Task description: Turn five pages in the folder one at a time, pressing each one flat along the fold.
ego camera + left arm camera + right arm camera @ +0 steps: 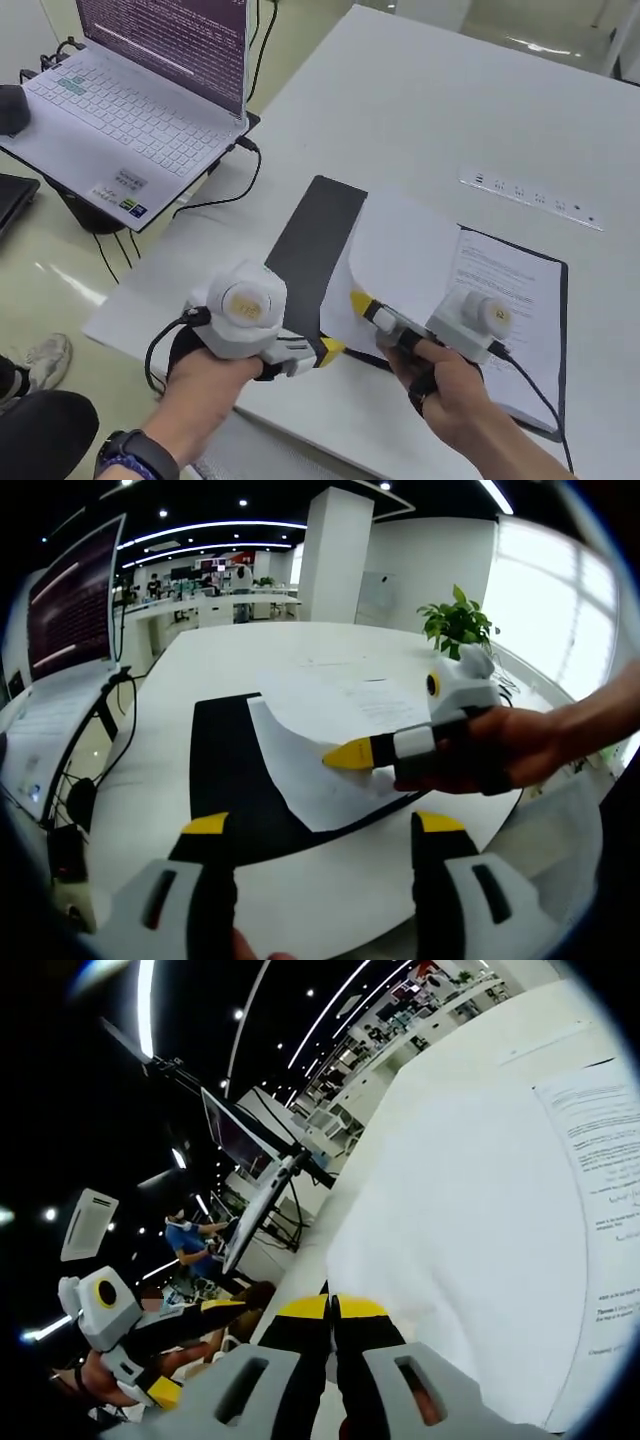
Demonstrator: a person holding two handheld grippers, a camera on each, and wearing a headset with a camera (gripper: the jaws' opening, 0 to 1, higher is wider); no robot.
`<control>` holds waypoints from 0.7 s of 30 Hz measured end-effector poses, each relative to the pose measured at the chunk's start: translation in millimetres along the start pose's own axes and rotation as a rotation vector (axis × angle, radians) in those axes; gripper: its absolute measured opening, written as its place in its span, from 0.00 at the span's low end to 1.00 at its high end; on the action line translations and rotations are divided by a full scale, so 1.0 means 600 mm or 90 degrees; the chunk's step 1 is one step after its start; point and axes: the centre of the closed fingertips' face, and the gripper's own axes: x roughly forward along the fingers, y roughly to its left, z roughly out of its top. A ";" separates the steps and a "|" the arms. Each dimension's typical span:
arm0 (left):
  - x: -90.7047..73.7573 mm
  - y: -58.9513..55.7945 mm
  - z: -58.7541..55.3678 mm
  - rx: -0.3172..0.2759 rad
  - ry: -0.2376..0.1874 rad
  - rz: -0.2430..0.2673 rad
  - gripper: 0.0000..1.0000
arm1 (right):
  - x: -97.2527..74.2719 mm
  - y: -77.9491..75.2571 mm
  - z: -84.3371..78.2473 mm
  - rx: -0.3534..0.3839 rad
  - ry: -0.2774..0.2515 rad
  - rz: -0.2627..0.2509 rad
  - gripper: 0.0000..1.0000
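— Between the closed jaws of your right gripper: one page, pinched at its near corner and curling up off the open folder.
— And my left?
— Your left gripper gapes wide, holding nothing, near the table's front edge. One folder, two grippers, broad bare table beyond. Your right hand hides the folder's near edge.
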 end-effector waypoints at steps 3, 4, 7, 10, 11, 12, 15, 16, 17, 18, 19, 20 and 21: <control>-0.001 0.000 -0.003 -0.001 0.002 0.000 0.72 | 0.005 -0.002 -0.005 0.004 0.005 -0.002 0.00; -0.001 0.000 -0.004 -0.002 0.002 0.000 0.72 | 0.007 -0.004 -0.007 0.005 0.007 -0.003 0.00; -0.001 0.003 -0.005 -0.004 0.002 0.002 0.71 | 0.011 -0.006 -0.013 0.012 0.010 -0.007 0.00; -0.001 0.005 -0.004 -0.007 0.001 0.004 0.71 | 0.018 -0.013 -0.020 0.017 0.014 -0.012 0.00; -0.001 0.006 -0.005 -0.008 0.001 0.005 0.71 | 0.020 -0.015 -0.021 0.019 0.015 -0.013 0.00; -0.001 0.005 -0.005 -0.009 0.002 0.004 0.71 | 0.022 -0.018 -0.024 0.022 0.018 -0.016 0.00; 0.000 0.005 -0.008 -0.010 0.004 0.003 0.71 | 0.026 -0.025 -0.029 0.030 0.022 -0.026 0.00; 0.000 0.005 -0.008 -0.010 0.004 0.003 0.71 | 0.028 -0.026 -0.030 0.033 0.021 -0.025 0.00; 0.001 0.006 -0.009 -0.011 0.005 0.003 0.71 | 0.033 -0.033 -0.032 0.036 0.023 -0.028 0.00; 0.001 0.006 -0.009 -0.012 0.006 0.003 0.71 | 0.035 -0.035 -0.034 0.039 0.026 -0.031 0.00; 0.002 0.007 -0.010 -0.013 0.007 0.003 0.71 | 0.038 -0.038 -0.036 0.041 0.028 -0.033 0.00; 0.003 0.008 -0.011 -0.014 0.008 0.003 0.71 | 0.040 -0.040 -0.038 0.042 0.029 -0.034 0.00; 0.004 0.009 -0.011 -0.015 0.008 0.004 0.71 | 0.043 -0.043 -0.040 0.046 0.030 -0.037 0.00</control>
